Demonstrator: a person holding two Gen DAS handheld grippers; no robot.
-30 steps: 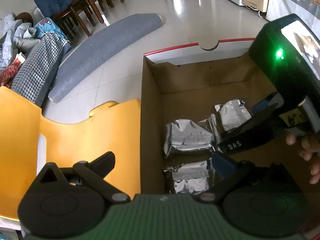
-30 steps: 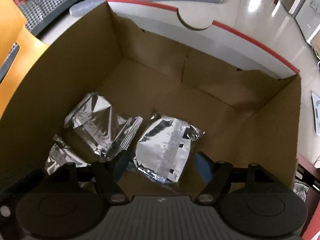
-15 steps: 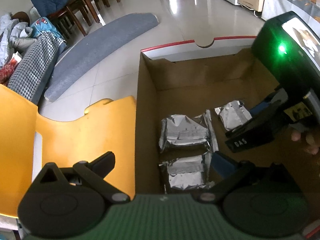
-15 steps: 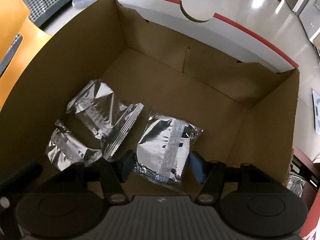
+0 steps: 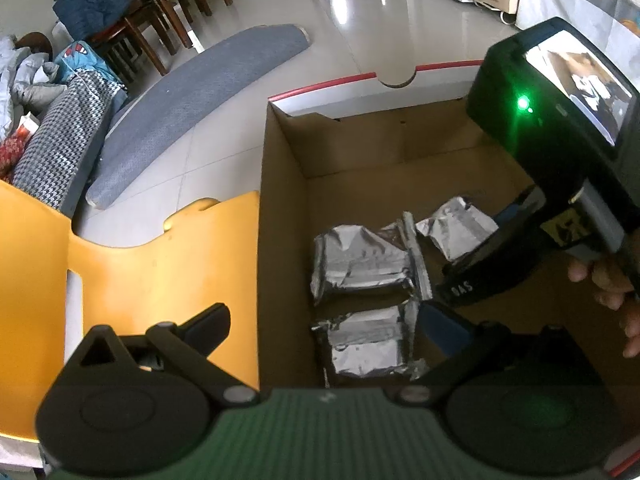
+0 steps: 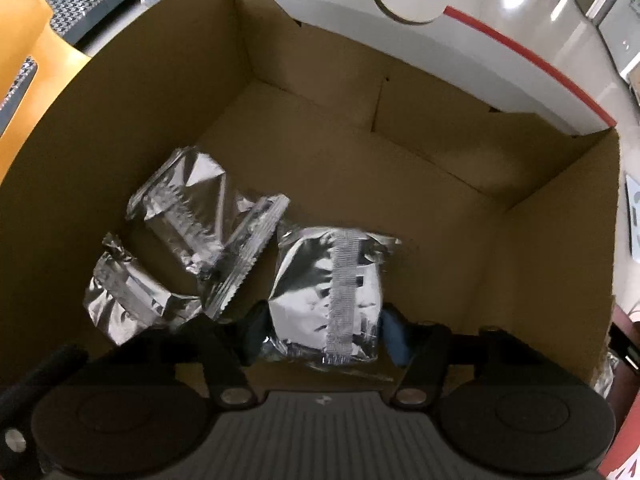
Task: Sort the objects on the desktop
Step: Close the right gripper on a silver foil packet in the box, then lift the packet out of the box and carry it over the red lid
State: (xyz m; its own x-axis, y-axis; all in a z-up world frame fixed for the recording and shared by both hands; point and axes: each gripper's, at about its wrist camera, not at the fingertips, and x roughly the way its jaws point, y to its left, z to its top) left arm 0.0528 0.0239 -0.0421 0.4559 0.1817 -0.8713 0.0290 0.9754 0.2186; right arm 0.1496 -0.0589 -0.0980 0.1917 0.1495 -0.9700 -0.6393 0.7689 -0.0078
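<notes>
Held packet: a silver foil packet sits between the right gripper's jaws, which are closing onto its 2 sides; the pads touch its edges.
Axis: its long axis runs away from the camera toward the box's far wall; the crimped seam strip follows that line.
Other packets: 2 more foil packets lie to its left on the box floor, the upper one angled with its serrated end near the held packet.
Left gripper: the left gripper has its jaws wide apart, straddling the box's left wall, holding nothing.
Surface: a brown cardboard box with a red-trimmed white flap.
Room: an orange chair beside the box, pale tiled floor, a grey curved cushion, wooden chairs.
</notes>
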